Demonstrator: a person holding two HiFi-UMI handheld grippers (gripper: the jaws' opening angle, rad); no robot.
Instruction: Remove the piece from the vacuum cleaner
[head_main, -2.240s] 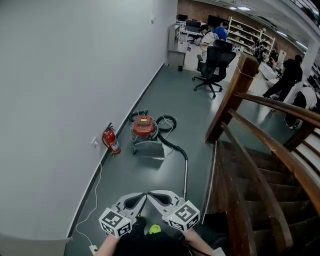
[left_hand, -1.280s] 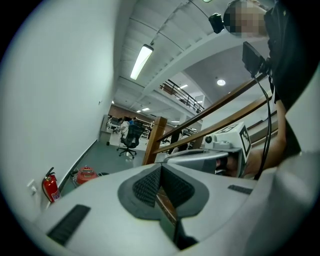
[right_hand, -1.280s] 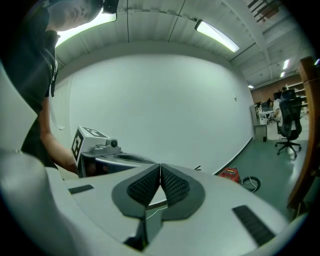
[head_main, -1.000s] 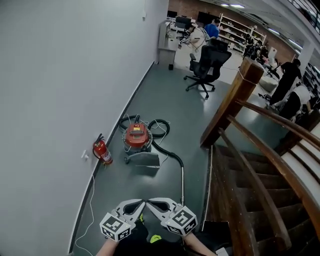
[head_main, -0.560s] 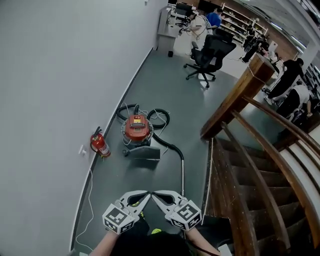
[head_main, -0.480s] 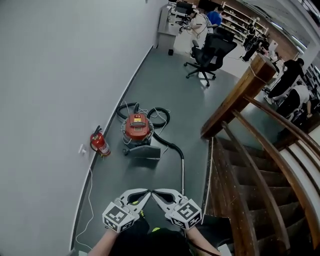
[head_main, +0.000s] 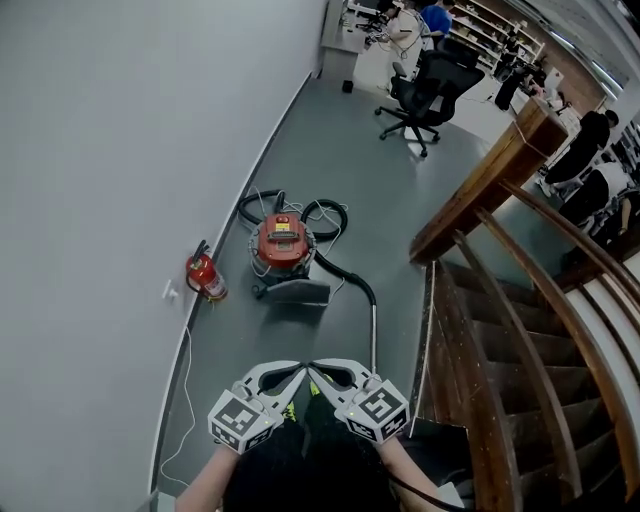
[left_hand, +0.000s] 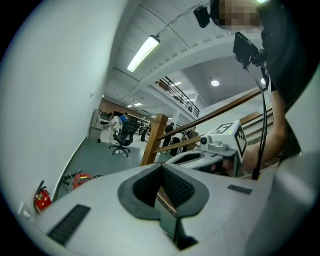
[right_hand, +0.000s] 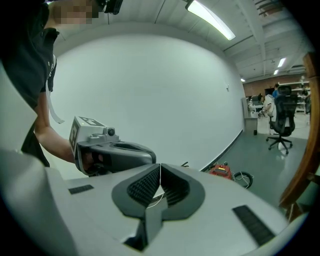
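A red canister vacuum cleaner (head_main: 281, 244) stands on the grey floor by the wall, well ahead of me. Its black hose (head_main: 345, 275) curves right into a metal wand (head_main: 376, 335) that runs toward me. A grey floor nozzle (head_main: 296, 292) lies just in front of the canister. My left gripper (head_main: 297, 367) and right gripper (head_main: 313, 364) are held side by side low in the head view, tips nearly touching, both shut and empty. The vacuum cleaner (right_hand: 220, 171) also shows small in the right gripper view and the vacuum cleaner (left_hand: 81, 177) at the left gripper view's lower left.
A red fire extinguisher (head_main: 205, 276) stands against the white wall (head_main: 120, 150), with a thin white cable (head_main: 185, 400) along the floor. A wooden stair rail (head_main: 500, 165) and steps (head_main: 500, 400) fill the right. A black office chair (head_main: 428, 95) and people stand farther back.
The view has advanced and tilted: the vacuum cleaner sits a little closer and the grippers have come forward together, still shut.
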